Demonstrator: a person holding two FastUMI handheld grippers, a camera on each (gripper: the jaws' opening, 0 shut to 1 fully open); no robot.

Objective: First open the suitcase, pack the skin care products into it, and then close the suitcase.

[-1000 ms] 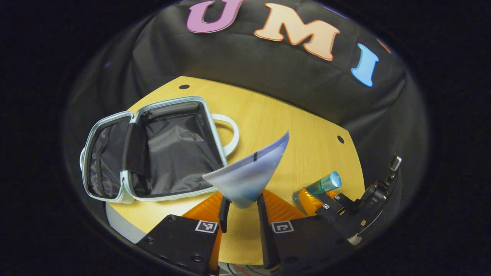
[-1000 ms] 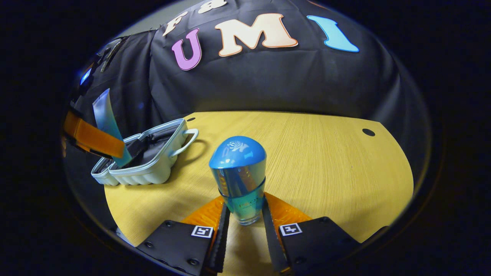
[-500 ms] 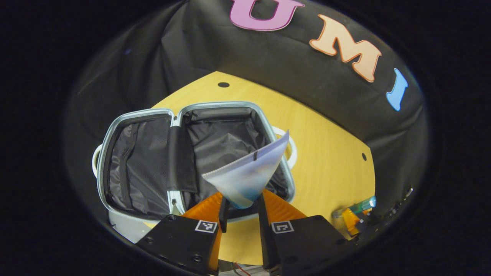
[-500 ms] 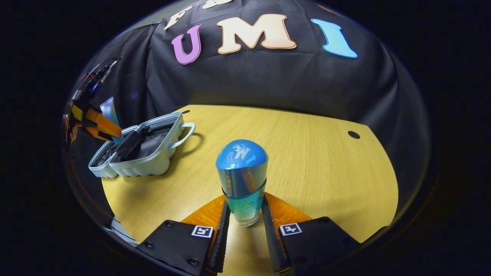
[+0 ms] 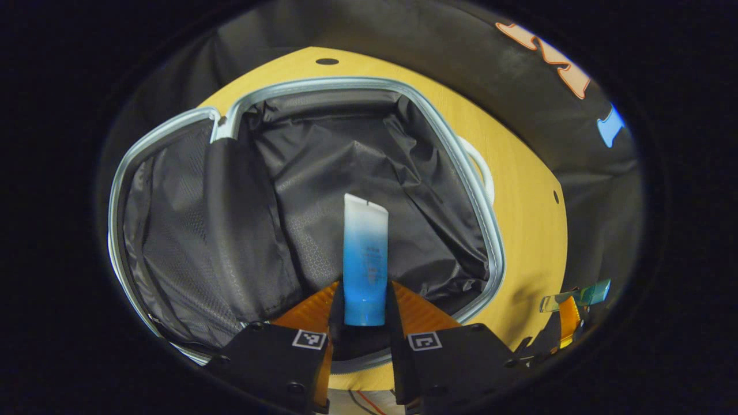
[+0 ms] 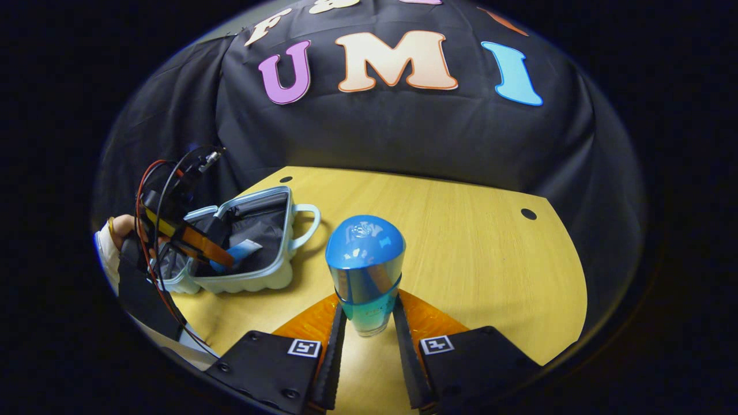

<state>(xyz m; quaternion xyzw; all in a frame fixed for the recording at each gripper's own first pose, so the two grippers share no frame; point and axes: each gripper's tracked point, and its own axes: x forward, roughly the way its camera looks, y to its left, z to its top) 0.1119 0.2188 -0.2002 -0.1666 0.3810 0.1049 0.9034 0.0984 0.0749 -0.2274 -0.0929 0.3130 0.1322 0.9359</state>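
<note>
The pale blue suitcase (image 5: 483, 214) lies open on the table with its black lining showing. My left gripper (image 5: 364, 314) is low over its right half, shut on the cap end of a blue and white tube (image 5: 365, 253) that points forward along the lining. In the right gripper view the suitcase (image 6: 248, 281) is at the left, with the left gripper (image 6: 202, 246) and the tube (image 6: 241, 250) inside it. My right gripper (image 6: 366, 316) is shut on a blue bottle (image 6: 365, 271) with a rounded cap, held upright above the table.
The yellow wooden table (image 6: 473, 253) stretches wide to the right of the suitcase, with black cloth behind it. A hand (image 6: 118, 226) and cables sit at the left gripper. The right gripper (image 5: 568, 314) and bottle (image 5: 585, 294) show at the far right of the left gripper view.
My left gripper moved forward and down into the open suitcase, and the tube swung from standing up to lying along the lining. The right gripper with the bottle barely moved.
</note>
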